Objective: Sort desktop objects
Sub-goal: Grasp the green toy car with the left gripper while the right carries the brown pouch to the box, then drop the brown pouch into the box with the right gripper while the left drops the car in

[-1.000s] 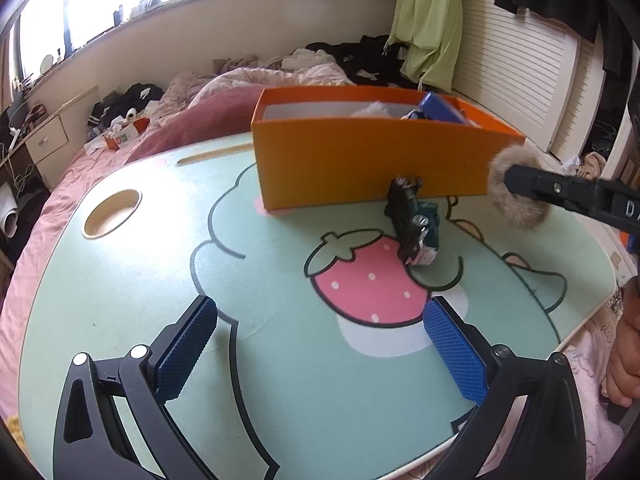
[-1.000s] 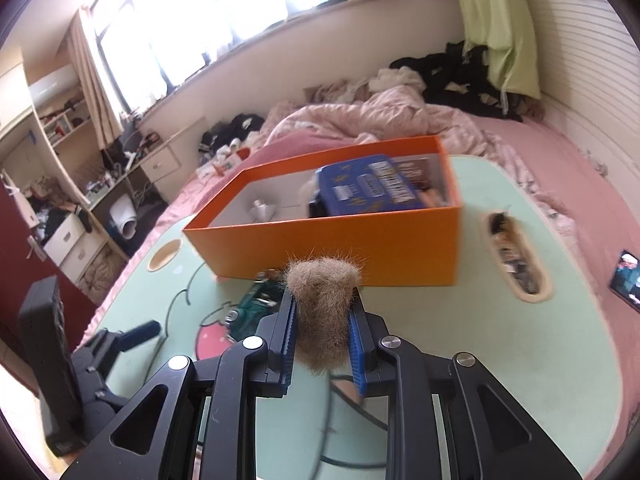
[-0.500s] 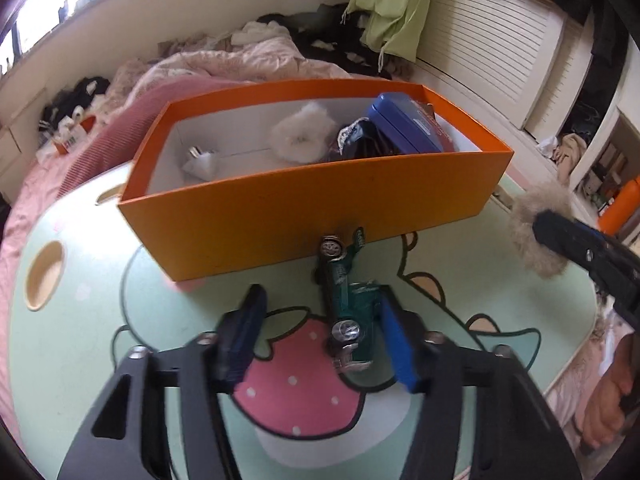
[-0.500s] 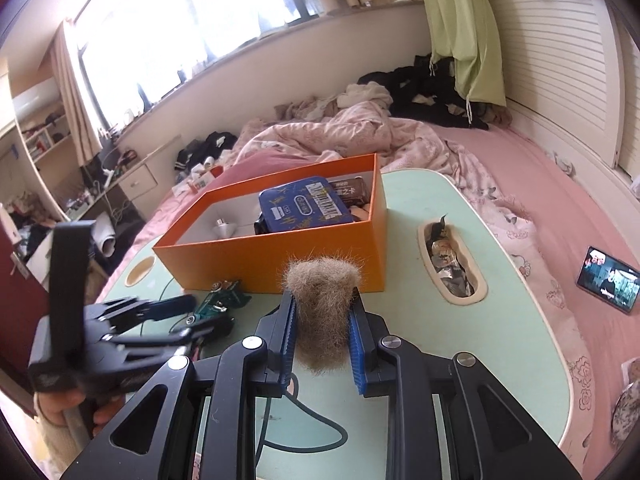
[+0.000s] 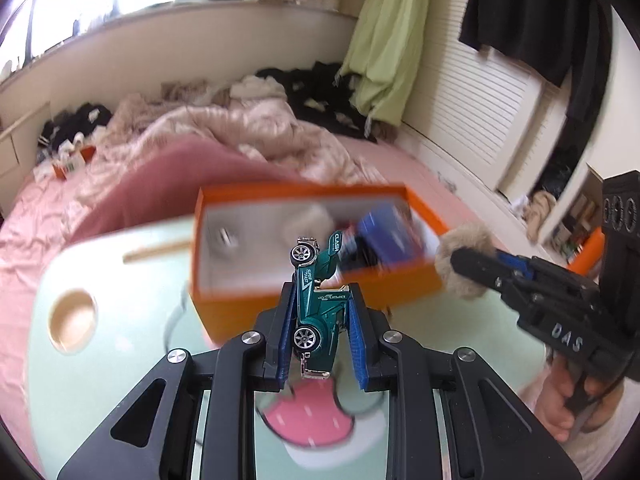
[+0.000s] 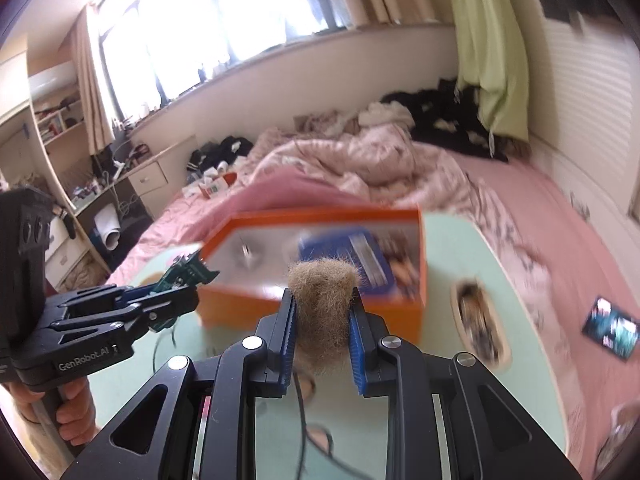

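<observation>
The left gripper [image 5: 320, 332] has just been closing its jaws and now squeezes a green toy car [image 5: 318, 304], held up off the table [image 5: 120, 380]. The right gripper [image 6: 322, 336] pinches a brown fluffy ball [image 6: 322, 300]. Both hang near the orange box [image 5: 320, 292].

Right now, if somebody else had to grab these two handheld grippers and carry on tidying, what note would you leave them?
Left gripper: its fingers have just been closing and now clamp the small green toy car, lifted off the mint-green table.
Right gripper: shut on the tan fluffy pom-pom, held in front of the orange cardboard box.
Done: the box already holds a blue packet, a white fluffy ball and a few blurred small items.
Left: drop the car and the pom-pom into the box. A slot in the tabletop holds some small bits.
</observation>
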